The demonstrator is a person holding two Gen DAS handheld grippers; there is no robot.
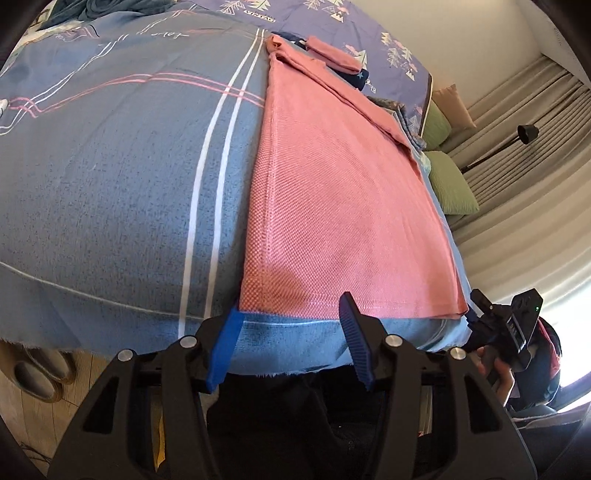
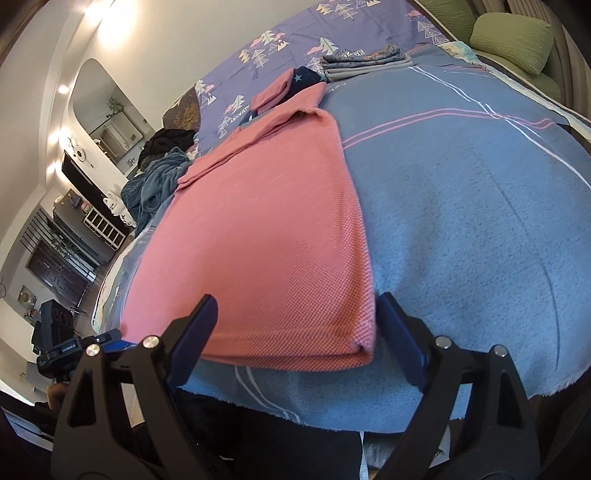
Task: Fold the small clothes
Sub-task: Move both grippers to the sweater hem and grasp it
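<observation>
**Shirt lying folded lengthwise at the bed's near edge, both tongs standing open at its hem**

Pink shirt (image 1: 343, 192) is lying flat on the blue blanket (image 1: 122, 192), folded into a long strip that is running away from the cameras toward the purple patterned sheet (image 1: 373, 33). Its collar end is resting far up the bed, where a small folded pink piece (image 1: 334, 53) is sitting on a dark blue garment (image 1: 364, 79). Its hem is lying close to the blanket's near edge.

The left gripper (image 1: 291, 314) is hovering just short of the hem's left corner. Its jaws are standing about half open, with nothing between them; the left finger (image 1: 225, 343) is sitting just beside the corner, over bare blanket, and the right one is pointing at the hem, its tip overlapping the cloth in this view. Whether either tip is touching the fabric cannot be told.

The right gripper (image 2: 295, 306) is standing wide open at the hem's other corner. Its fingers are flanking that corner (image 2: 364, 349): one is overlapping the pink cloth, the other is lying just outside the folded side edge on the blanket. The pads are not pressing on the shirt.

In the left view the right-hand tool is showing at the hem's far corner, held by a hand (image 1: 500, 373). A stack of folded grey clothes (image 2: 364, 61) is sitting well apart, far up the bed beside green cushions (image 2: 513, 40).
</observation>
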